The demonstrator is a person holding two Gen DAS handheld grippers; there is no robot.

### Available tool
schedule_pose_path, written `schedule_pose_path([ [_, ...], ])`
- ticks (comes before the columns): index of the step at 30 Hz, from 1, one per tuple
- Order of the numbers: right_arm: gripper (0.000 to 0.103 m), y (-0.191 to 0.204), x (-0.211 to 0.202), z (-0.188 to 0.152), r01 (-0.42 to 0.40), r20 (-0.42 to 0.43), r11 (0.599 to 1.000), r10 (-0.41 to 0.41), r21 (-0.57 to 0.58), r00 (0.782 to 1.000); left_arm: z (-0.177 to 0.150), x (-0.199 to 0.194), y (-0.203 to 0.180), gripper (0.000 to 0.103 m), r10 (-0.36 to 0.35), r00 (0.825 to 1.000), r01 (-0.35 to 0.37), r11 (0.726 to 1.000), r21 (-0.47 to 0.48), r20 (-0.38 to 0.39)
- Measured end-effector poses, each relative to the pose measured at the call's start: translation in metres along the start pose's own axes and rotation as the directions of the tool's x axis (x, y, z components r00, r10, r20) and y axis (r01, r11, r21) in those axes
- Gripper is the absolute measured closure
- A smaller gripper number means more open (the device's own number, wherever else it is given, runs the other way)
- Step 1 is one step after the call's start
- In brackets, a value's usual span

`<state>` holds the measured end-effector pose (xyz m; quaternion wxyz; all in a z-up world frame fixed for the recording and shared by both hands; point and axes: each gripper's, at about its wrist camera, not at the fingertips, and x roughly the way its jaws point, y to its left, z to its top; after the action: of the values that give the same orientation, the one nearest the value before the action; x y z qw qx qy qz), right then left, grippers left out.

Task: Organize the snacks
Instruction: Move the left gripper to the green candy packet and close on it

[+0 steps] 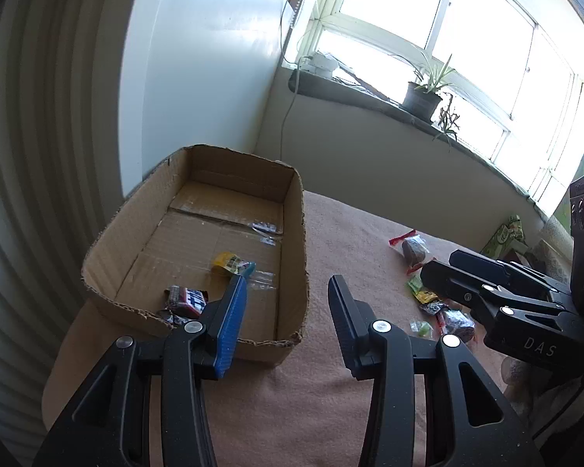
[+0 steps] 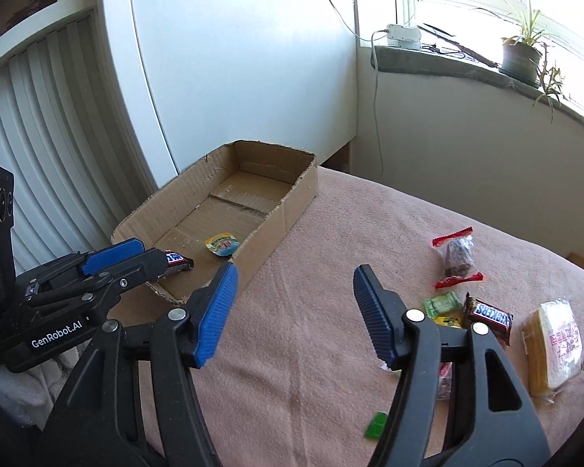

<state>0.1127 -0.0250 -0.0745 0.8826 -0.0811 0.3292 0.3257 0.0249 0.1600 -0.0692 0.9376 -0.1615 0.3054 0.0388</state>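
A shallow cardboard box (image 1: 292,233) with rough-torn edges sits on a pink blanket (image 1: 311,397) that covers the work surface, close to a white panel (image 1: 198,78) behind it. Two snacks lie on the box floor: a small round packet with a yellow rim (image 2: 222,244) near the middle, and a dark chocolate bar wrapper with white lettering (image 1: 187,300) in the near corner. The rest of the box floor is bare cardboard with strips of clear tape. The left gripper (image 1: 288,317) hangs over the near right corner of the box with its jaws parted and nothing between them; the bar lies just beyond its left pad. The right gripper (image 2: 294,311) is above the open blanket to the right of the box, its jaws wide apart and holding nothing. The snacks not yet boxed are scattered on the blanket well apart from the box: a clear bag with red ends holding something dark (image 2: 456,260), a pale green candy (image 2: 442,303), a Snickers bar (image 2: 490,317), a yellowish wrapped block with red print (image 2: 556,344) and a small green piece (image 2: 375,426) nearer the camera.
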Motion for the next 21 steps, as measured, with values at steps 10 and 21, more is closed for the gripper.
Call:
schedule_pose_path([
  [10,0.02,-0.083,-0.045,-0.033,0.124,0.002,0.988,-0.125,0.088,0.992,-0.015,0.018,-0.046,0.06,-0.092,0.993,0.095,0.995,0.036,-0.074],
  [21,0.02,-0.138,-0.035,-0.066,0.17,-0.112,0.984,-0.162,0.062,0.98,-0.052,0.034,-0.112,0.05,-0.208,0.955,0.237,0.964,0.121,-0.209],
])
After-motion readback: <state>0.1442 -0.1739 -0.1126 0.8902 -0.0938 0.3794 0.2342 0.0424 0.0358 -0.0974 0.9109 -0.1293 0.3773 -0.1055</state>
